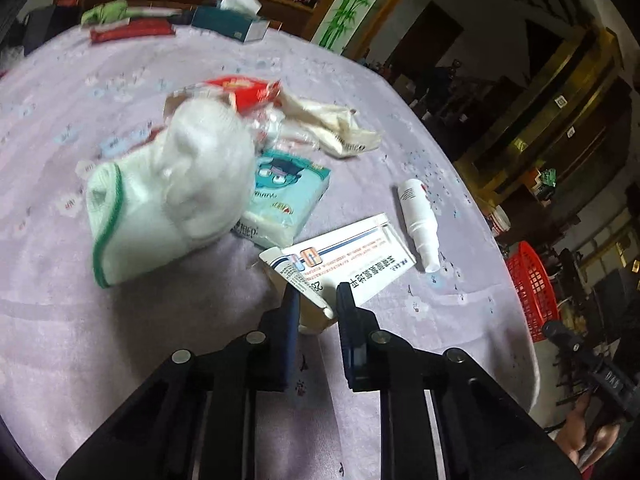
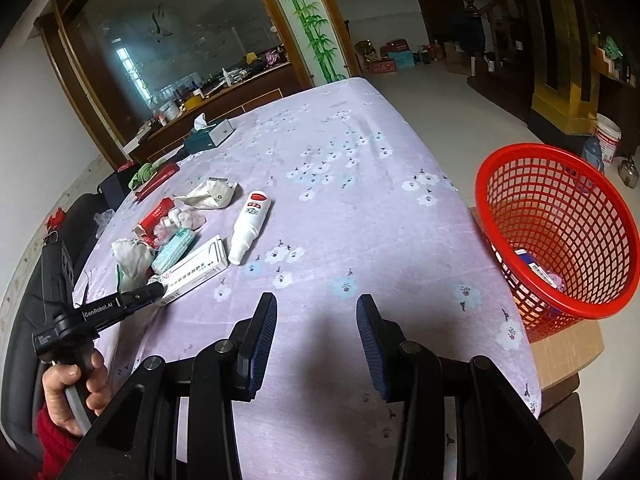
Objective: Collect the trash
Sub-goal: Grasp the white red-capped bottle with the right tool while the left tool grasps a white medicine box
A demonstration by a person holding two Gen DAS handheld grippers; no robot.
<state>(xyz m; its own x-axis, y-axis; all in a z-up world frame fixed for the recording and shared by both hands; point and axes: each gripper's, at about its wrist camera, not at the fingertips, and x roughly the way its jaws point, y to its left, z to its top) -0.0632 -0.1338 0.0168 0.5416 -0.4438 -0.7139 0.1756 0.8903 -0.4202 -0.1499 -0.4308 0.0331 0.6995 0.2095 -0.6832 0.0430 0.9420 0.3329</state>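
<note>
My left gripper (image 1: 318, 304) is shut on the open end of a white medicine box (image 1: 356, 256) that lies on the lilac tablecloth (image 1: 120, 320). From the right wrist view the left gripper (image 2: 158, 291) meets that box (image 2: 196, 266) at its near end. Behind it lie a white sock with green trim (image 1: 168, 200), a teal tissue pack (image 1: 284, 196), a red wrapper (image 1: 248, 90), a crumpled cream paper (image 1: 332, 124) and a white spray bottle (image 1: 418, 220). My right gripper (image 2: 316, 308) hovers open over bare cloth, nothing between its fingers.
A red mesh basket (image 2: 560, 232) stands tilted on a cardboard box just off the table's right edge, with some items in its bottom. A dark tissue box (image 2: 210, 134) and a red flat box (image 2: 158, 180) sit at the far side. A hand (image 2: 68, 392) holds the left gripper's handle.
</note>
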